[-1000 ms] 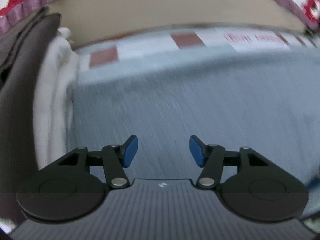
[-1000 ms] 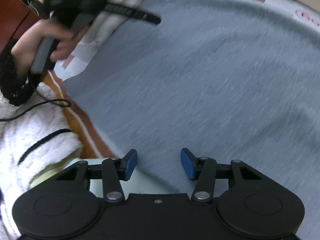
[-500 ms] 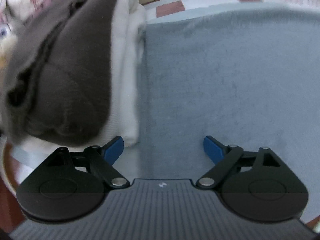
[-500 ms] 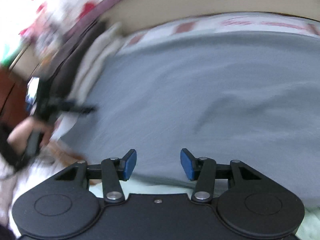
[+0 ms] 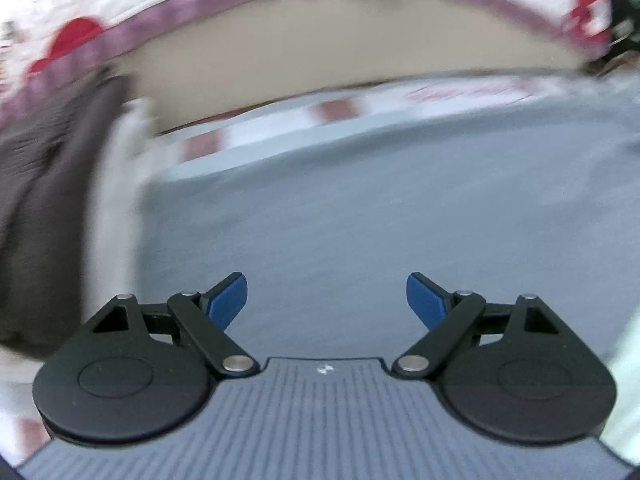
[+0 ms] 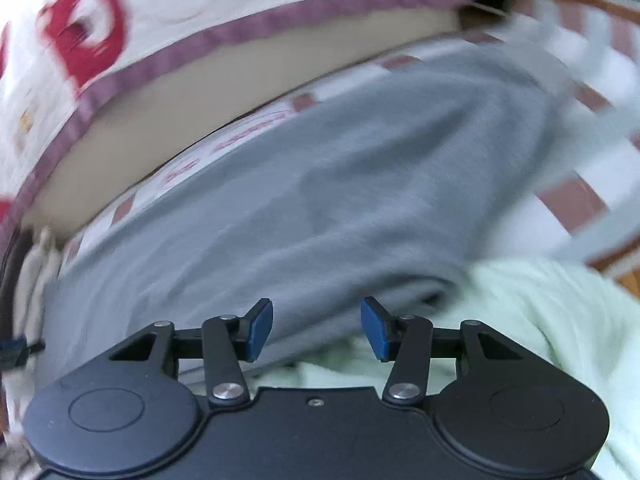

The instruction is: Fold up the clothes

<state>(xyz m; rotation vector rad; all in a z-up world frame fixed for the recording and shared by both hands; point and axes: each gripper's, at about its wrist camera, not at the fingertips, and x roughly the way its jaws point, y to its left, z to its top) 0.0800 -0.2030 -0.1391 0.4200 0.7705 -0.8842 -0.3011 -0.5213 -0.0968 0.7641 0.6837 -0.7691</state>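
A grey garment (image 5: 360, 208) lies spread flat on the bed and fills most of the left wrist view. It also shows in the right wrist view (image 6: 320, 208), with its right end bunched. My left gripper (image 5: 326, 300) is open and empty, just above the garment's near part. My right gripper (image 6: 317, 328) is open and empty, over the garment's near edge where it meets a pale green cloth (image 6: 540, 320).
A folded pile of dark brown (image 5: 44, 200) and white (image 5: 112, 200) clothes sits at the left. A checked bedsheet (image 6: 580, 160) lies under the garment. A beige wall (image 5: 320, 48) and a quilt with red shapes (image 6: 88, 36) stand behind.
Both views have swung: the left one turned right, off the folded pile and back over the grey garment. The right one moved toward the garment's right end. The left jaws have narrowed slightly.
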